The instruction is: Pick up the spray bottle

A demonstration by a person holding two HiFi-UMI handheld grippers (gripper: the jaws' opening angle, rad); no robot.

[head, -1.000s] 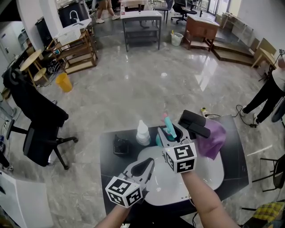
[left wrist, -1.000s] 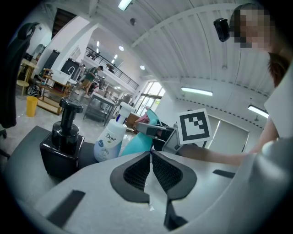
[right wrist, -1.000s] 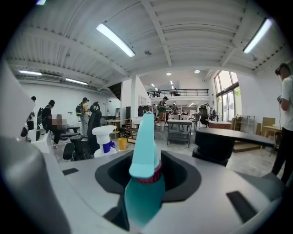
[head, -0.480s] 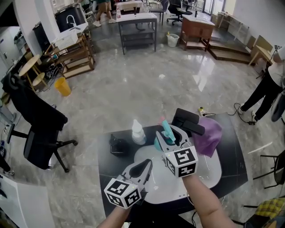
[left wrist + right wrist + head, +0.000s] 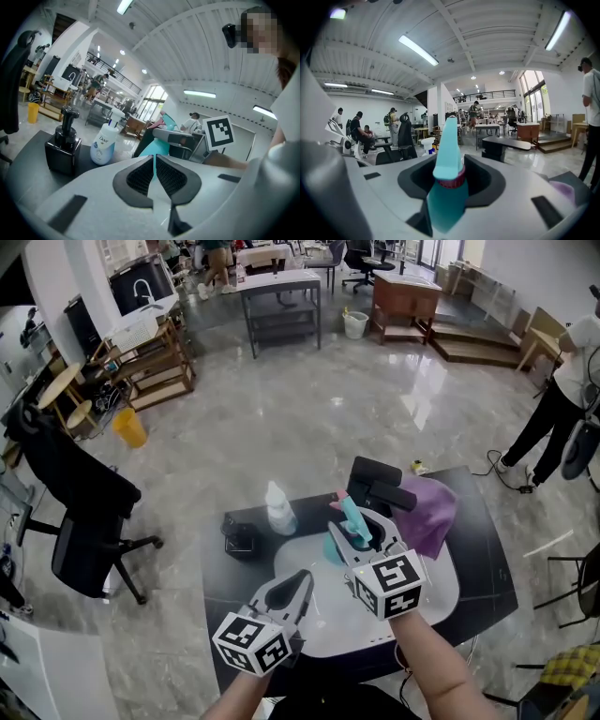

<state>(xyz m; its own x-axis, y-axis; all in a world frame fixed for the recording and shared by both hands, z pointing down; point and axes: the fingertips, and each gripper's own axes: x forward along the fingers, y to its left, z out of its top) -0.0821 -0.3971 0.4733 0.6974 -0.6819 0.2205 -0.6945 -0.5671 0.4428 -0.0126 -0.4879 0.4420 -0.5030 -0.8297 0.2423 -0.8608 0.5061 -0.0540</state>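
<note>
Pinches the teal spray bottle (image 5: 351, 517) in the right gripper's (image 5: 451, 178) fingers, apparently mid pick-up; holds the left gripper's (image 5: 154, 171) fingers pressed together, empty; next needs a steady lift.

Along the far edge of the dark surface (image 5: 487, 563) stands a row of things. A black pump dispenser (image 5: 240, 538) and a white pump bottle (image 5: 277, 508) are just beside each other, then comes a black box (image 5: 379, 487) with a purple cloth (image 5: 429, 510) against its right side. A narrow gap lies between the white pump bottle and the teal spray bottle (image 5: 350, 514), which the right hand-held gripper (image 5: 360, 529) clasps in front of the black box. The white oval panel (image 5: 439, 585) is bare to that gripper's right, and also between it and the left hand-held gripper (image 5: 300, 582), whose jaws are together. The surface's right end is bare too. A black office chair (image 5: 84, 493) stands well off to the left.
</note>
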